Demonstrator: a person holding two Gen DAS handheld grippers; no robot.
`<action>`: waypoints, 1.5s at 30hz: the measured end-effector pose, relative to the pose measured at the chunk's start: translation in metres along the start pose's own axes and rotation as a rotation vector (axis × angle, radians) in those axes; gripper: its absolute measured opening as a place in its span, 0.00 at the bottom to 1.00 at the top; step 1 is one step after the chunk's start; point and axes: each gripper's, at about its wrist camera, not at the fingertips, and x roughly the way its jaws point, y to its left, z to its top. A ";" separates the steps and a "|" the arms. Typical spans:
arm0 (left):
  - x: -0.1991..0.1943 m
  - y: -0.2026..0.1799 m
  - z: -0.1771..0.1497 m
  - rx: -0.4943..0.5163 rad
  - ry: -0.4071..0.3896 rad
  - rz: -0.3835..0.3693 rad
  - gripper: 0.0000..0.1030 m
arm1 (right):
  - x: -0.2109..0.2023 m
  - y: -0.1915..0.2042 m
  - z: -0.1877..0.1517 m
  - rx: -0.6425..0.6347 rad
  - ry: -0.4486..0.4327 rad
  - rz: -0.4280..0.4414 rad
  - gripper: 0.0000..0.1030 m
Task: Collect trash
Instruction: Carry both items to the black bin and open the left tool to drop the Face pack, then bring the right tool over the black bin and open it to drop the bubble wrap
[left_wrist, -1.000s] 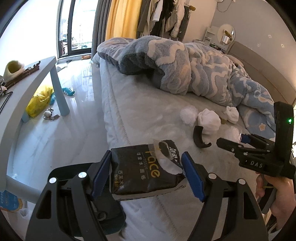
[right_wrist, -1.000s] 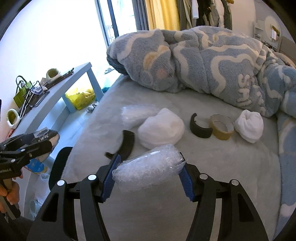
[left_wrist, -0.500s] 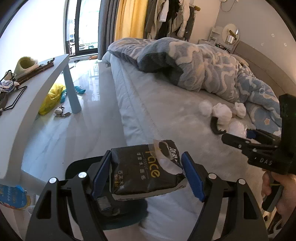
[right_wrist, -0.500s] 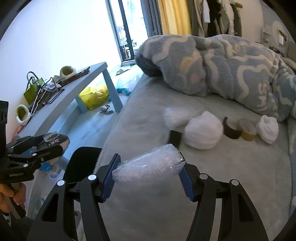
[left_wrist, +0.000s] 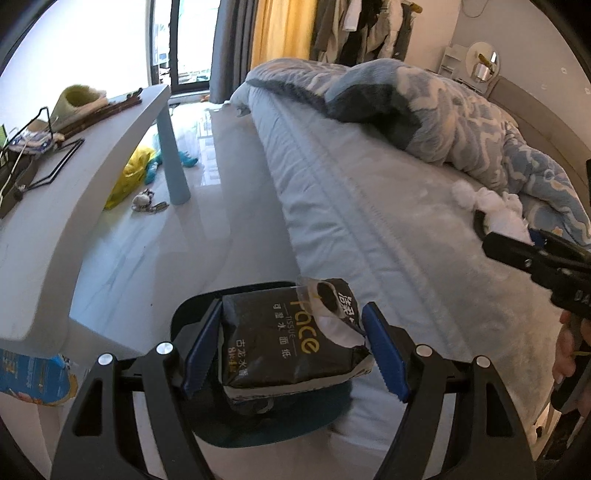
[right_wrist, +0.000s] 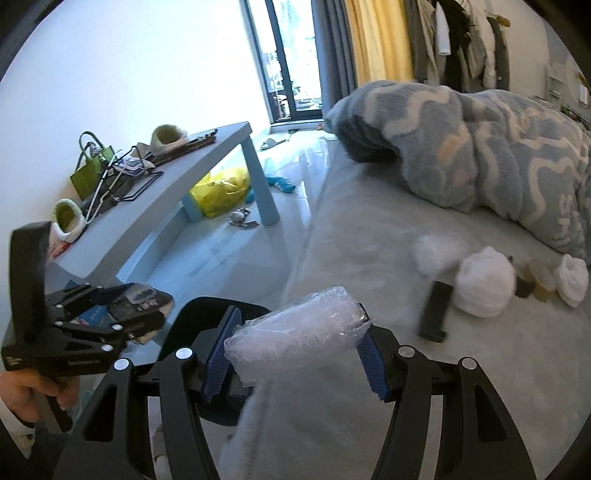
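**2 claws, each clamped on a piece of trash, at the bed's edge**

At the far left stands a long pale blue counter (left_wrist: 110, 155) carrying a fuzzy green slipper (left_wrist: 79, 98), a black wire rack (left_wrist: 44, 147) and, in the right wrist view, a small green gift bag (right_wrist: 88, 171). Under the counter lie a crumpled yellow plastic bag (left_wrist: 127, 177) and a small teal toy (left_wrist: 186, 159) on the glossy white floor (left_wrist: 229, 206).

Further right, low in the left wrist view, the left claw (left_wrist: 293, 349) has its 2 blue pads pressed on the sides of a black plastic tissue pack with gold lettering (left_wrist: 288, 347), torn open at its top right corner. The pack hangs just above a dark round bin (left_wrist: 258, 428) that stands on the floor against the bed's side.

In the right wrist view the right claw (right_wrist: 295, 347) is clamped on a crumpled roll of clear bubble wrap (right_wrist: 299, 325), held crosswise between the pads over the edge of the grey-white bed (right_wrist: 369, 229), with the bin's dark rim just to its left.

Right of that, on the mattress, lie a curved black band (right_wrist: 436, 310), 3 white crumpled tissue wads (right_wrist: 484, 280), a black tape ring and a brown tape ring, both blurred. Behind them a blue-and-cream fleece blanket (right_wrist: 480, 147) is heaped. Yellow curtains (left_wrist: 273, 33) and hanging clothes fill the back of the room.
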 end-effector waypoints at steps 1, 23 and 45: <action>0.001 0.003 -0.001 -0.005 0.005 0.000 0.75 | 0.003 0.006 0.002 -0.004 0.000 0.008 0.60; 0.035 0.076 -0.046 -0.048 0.215 0.014 0.77 | 0.061 0.085 0.008 -0.077 0.080 0.091 0.60; -0.016 0.108 -0.032 -0.080 0.066 0.015 0.85 | 0.133 0.118 -0.014 -0.090 0.233 0.077 0.60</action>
